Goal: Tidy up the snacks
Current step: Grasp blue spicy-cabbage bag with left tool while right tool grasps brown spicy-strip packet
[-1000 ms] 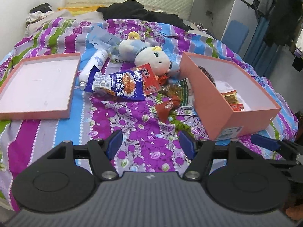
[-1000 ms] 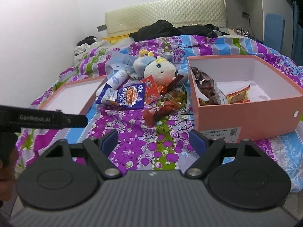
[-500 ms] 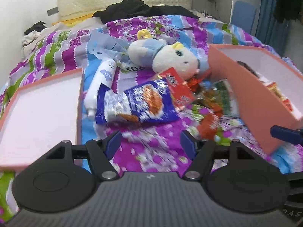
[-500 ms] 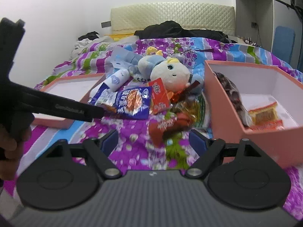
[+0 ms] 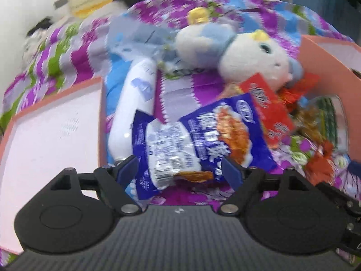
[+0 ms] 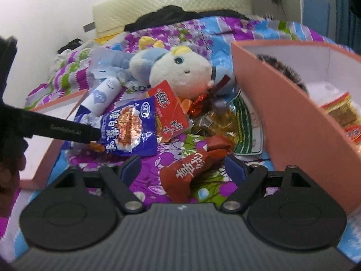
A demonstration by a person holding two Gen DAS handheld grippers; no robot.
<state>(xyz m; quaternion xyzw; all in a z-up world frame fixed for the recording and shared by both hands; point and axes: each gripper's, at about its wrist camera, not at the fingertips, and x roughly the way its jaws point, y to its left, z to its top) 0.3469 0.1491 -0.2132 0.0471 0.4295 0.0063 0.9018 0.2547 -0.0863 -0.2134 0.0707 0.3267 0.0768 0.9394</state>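
Left gripper (image 5: pixel 179 169) spread wide w/ the blue snack bag (image 5: pixel 198 140) between its fingers, not pinched yet. Right gripper (image 6: pixel 182 166) also spread, straddling the red-brown packet (image 6: pixel 191 169) on the bed (image 6: pixel 153 176). Both snacks lie just beside the pink box (image 6: pixel 293 122), prob. their destination since it already holds snacks.

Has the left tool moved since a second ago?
Yes. The left tool has advanced toward the blue snack bag, now between its open fingers; the pink lid beside it looms larger.
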